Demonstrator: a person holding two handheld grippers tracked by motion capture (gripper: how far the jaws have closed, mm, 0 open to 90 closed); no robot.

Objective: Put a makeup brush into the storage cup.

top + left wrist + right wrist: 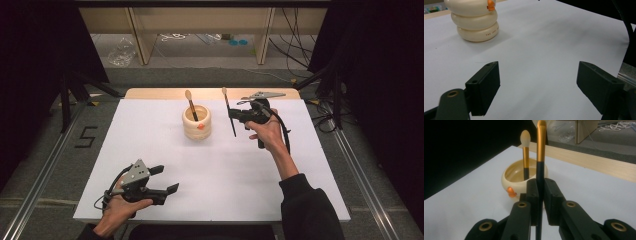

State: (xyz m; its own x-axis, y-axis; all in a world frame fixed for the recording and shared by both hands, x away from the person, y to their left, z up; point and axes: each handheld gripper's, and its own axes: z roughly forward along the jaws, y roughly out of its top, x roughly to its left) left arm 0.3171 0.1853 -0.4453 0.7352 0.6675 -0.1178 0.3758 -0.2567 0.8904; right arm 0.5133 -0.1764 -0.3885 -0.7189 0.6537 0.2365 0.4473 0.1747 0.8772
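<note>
A cream ringed holder with an orange mark stands at the back middle of the white table top. One brush with a black and gold handle stands in it, pale tip up. My right gripper hovers just right of the holder, shut on a second brush held nearly upright. In the right gripper view the jaws clamp that brush's dark handle, with the holder and its brush behind. My left gripper rests open at the front left, nothing between its jaws; the holder is far ahead.
A wooden strip runs along the table's back edge. Beyond it are wooden frame legs and loose cables on the floor. Dark curtains hang at both sides, and metal rails flank the table.
</note>
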